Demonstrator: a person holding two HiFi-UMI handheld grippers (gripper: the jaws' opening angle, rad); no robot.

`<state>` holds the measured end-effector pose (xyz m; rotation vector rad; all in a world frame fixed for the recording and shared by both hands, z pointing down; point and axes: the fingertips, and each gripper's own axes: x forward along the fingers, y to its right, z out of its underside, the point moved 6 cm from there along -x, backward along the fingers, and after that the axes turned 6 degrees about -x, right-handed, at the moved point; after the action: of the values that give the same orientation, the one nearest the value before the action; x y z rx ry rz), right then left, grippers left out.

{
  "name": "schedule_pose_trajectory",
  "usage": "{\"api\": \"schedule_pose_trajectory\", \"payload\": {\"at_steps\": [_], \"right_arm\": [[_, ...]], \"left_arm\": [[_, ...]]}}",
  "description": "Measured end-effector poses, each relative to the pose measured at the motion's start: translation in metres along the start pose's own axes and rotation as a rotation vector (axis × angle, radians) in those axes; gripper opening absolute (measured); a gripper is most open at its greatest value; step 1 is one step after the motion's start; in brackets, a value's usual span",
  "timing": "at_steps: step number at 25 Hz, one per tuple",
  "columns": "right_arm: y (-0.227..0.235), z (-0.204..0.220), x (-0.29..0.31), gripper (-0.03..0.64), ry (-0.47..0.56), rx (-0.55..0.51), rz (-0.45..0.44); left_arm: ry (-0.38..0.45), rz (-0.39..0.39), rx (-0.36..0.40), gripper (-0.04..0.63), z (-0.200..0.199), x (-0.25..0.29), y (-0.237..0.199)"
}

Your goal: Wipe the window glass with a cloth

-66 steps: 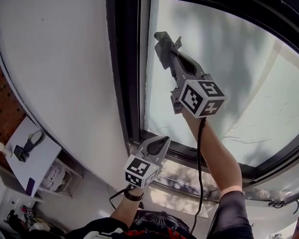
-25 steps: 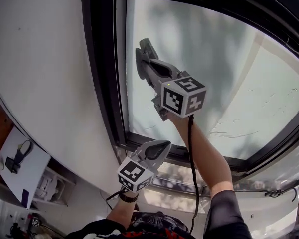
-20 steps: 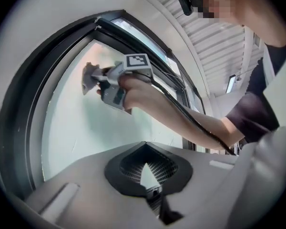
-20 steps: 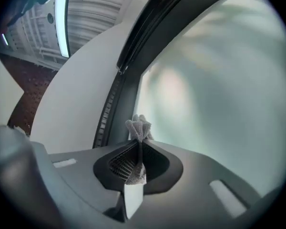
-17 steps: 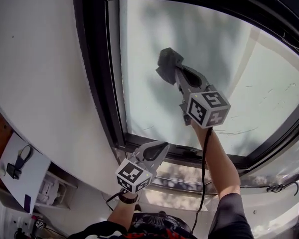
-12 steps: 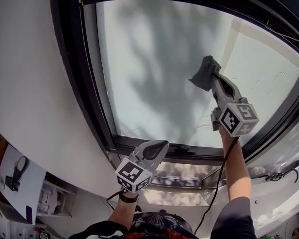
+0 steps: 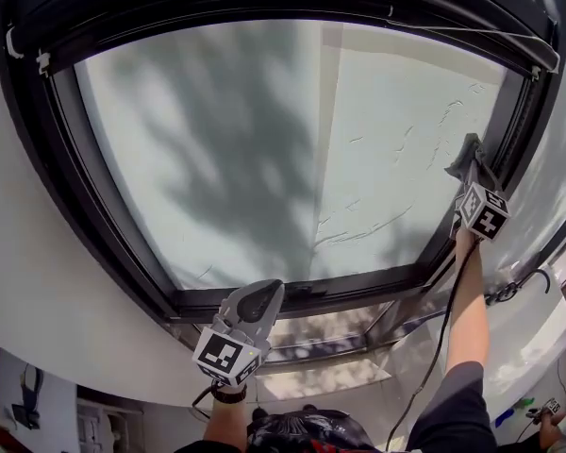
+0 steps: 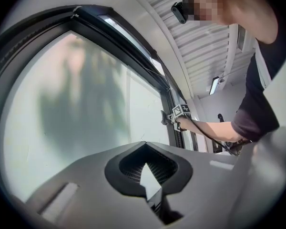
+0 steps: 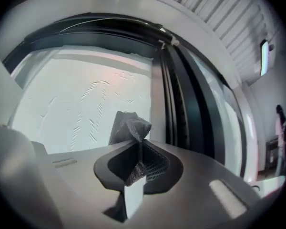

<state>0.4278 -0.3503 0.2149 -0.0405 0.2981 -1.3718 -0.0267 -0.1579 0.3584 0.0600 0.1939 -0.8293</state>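
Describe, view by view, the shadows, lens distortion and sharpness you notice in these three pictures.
Head view: the wide-angle lens bows the window frame into curves; a blotchy shadow mottles the left of the window glass. Left gripper view: black round rim, the same shadow looks soft, a ceiling lamp glows. Right gripper view: black rim too, cloth sharp, streaks bright on the pane.

We hold the grey cloth (image 7: 466, 149) in our right gripper (image 7: 473, 165), against the window glass (image 7: 264, 140), with the black frame (image 7: 521, 111) just past its fingertips. Our left gripper (image 7: 262, 291) hangs low, its fingertips at the frame's bottom rail, glass beyond them.
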Motion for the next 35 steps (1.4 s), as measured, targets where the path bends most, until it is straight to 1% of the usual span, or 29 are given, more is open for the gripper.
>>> {"api": "schedule_pose_trajectory", "payload": {"at_steps": [1, 2, 3, 4, 5, 6, 7, 10, 11, 12, 13, 15, 16, 18, 20, 21, 22, 24, 27, 28, 31, 35], "right_arm": [[-0.006, -0.001, -0.004, 0.026, 0.016, -0.010, 0.014], [-0.020, -0.005, -0.011, 0.026, 0.049, -0.024, -0.005], [-0.041, -0.012, -0.022, 0.026, 0.094, -0.031, -0.057], [-0.067, -0.022, -0.036, 0.026, 0.142, -0.033, -0.131], [-0.099, -0.034, -0.052, 0.026, 0.189, -0.035, -0.219], [-0.136, -0.046, -0.068, 0.026, 0.231, -0.034, -0.326], [-0.176, -0.059, -0.084, 0.026, 0.266, -0.026, -0.455], [-0.303, -0.092, -0.135, 0.026, 0.334, 0.034, -0.897], [-0.341, -0.102, -0.152, 0.026, 0.348, 0.051, -1.022], [-0.376, -0.110, -0.168, 0.026, 0.359, 0.069, -1.126], [-0.409, -0.117, -0.182, 0.026, 0.367, 0.090, -1.214], [-0.469, -0.130, -0.203, 0.026, 0.367, 0.125, -1.344], [-0.498, -0.136, -0.210, 0.026, 0.356, 0.135, -1.391], [-0.550, -0.144, -0.216, 0.026, 0.311, 0.147, -1.452], [-0.583, -0.142, -0.212, 0.028, 0.253, 0.139, -1.465], [-0.590, -0.136, -0.206, 0.028, 0.235, 0.129, -1.447], [-0.589, -0.130, -0.198, 0.028, 0.228, 0.116, -1.413], [-0.568, -0.115, -0.178, 0.028, 0.238, 0.095, -1.326], [-0.511, -0.098, -0.154, 0.026, 0.260, 0.086, -1.216], [-0.487, -0.093, -0.147, 0.028, 0.274, 0.071, -1.164], [-0.407, -0.078, -0.124, 0.028, 0.287, 0.025, -0.999], [-0.301, -0.048, -0.092, 0.028, 0.233, -0.016, -0.821]], "left_arm": [[0.003, -0.007, 0.005, -0.008, 0.000, 0.001, 0.001], [0.002, -0.008, 0.010, -0.008, 0.000, 0.003, 0.003], [-0.002, -0.007, 0.014, -0.008, 0.001, 0.004, 0.004], [-0.007, -0.005, 0.018, -0.008, 0.002, 0.005, 0.005], [-0.012, -0.008, 0.020, -0.008, 0.003, 0.005, 0.005], [-0.019, -0.019, 0.023, -0.008, 0.005, 0.002, 0.002], [-0.027, -0.039, 0.025, -0.008, 0.006, -0.004, -0.003], [-0.021, -0.129, 0.027, -0.008, 0.005, -0.031, -0.022], [-0.011, -0.159, 0.028, -0.008, 0.003, -0.041, -0.027], [-0.005, -0.186, 0.030, -0.008, 0.002, -0.051, -0.032], [-0.004, -0.210, 0.034, -0.008, 0.000, -0.062, -0.036], [-0.011, -0.263, 0.044, -0.008, -0.002, -0.085, -0.045], [-0.015, -0.296, 0.047, -0.008, -0.003, -0.097, -0.050], [-0.015, -0.367, 0.042, -0.008, -0.005, -0.117, -0.060], [-0.009, -0.413, 0.037, -0.008, -0.009, -0.128, -0.065], [-0.007, -0.422, 0.040, -0.008, -0.011, -0.131, -0.066], [-0.006, -0.423, 0.046, -0.008, -0.013, -0.134, -0.066], [-0.010, -0.409, 0.051, -0.008, -0.014, -0.135, -0.065], [-0.018, -0.384, 0.025, -0.008, -0.010, -0.129, -0.067], [-0.019, -0.365, 0.017, -0.008, -0.009, -0.123, -0.067], [-0.032, -0.271, 0.016, -0.008, -0.006, -0.093, -0.061], [-0.041, -0.153, 0.016, -0.008, 0.003, -0.050, -0.041]]}}
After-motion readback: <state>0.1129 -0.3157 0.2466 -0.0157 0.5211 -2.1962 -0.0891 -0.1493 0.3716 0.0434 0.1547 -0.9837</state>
